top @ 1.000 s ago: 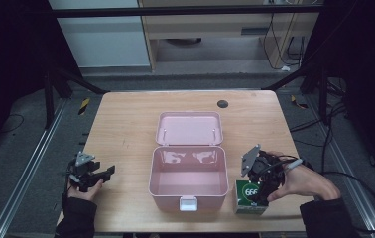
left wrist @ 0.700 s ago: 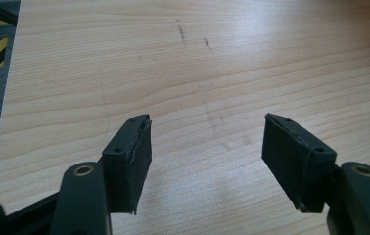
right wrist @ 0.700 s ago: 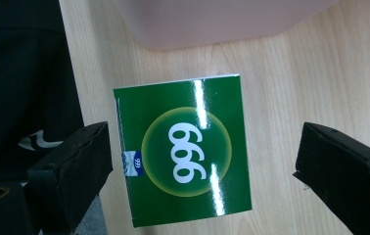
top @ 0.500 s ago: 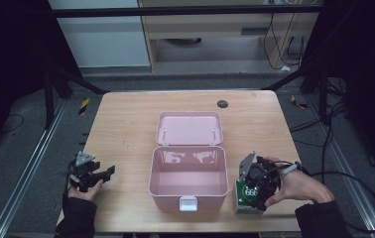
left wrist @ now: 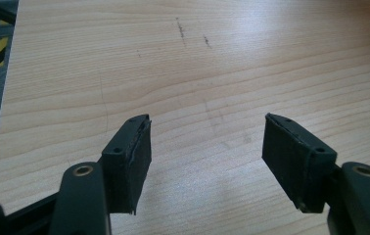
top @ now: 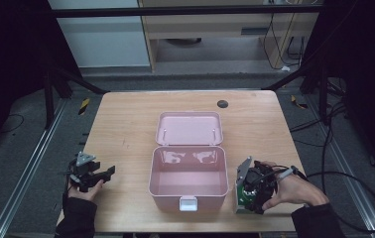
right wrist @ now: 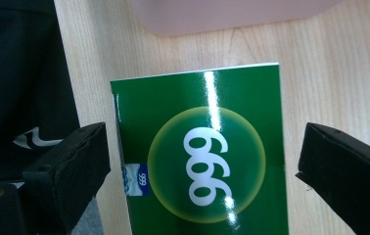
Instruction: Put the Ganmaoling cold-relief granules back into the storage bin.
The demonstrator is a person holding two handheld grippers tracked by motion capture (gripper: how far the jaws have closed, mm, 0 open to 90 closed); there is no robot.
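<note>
- On the surface [top: 126,124], the open pink box [top: 188,171] stands just beside the green carton [right wrist: 202,152]; a careless lift could knock its wall.
- Right hand-held gripper [right wrist: 202,166], jaws just opened wide, straddles the carton untouched; closing off-centre could tip it.
- Left hand-held gripper [left wrist: 207,156] rests spread, empty.

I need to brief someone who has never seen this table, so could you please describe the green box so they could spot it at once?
On the wooden table stands an open pink case. The green box lies flat just right of the case's front, under the right claw. It is the one glossy green thing, marked 999 in white.
</note>
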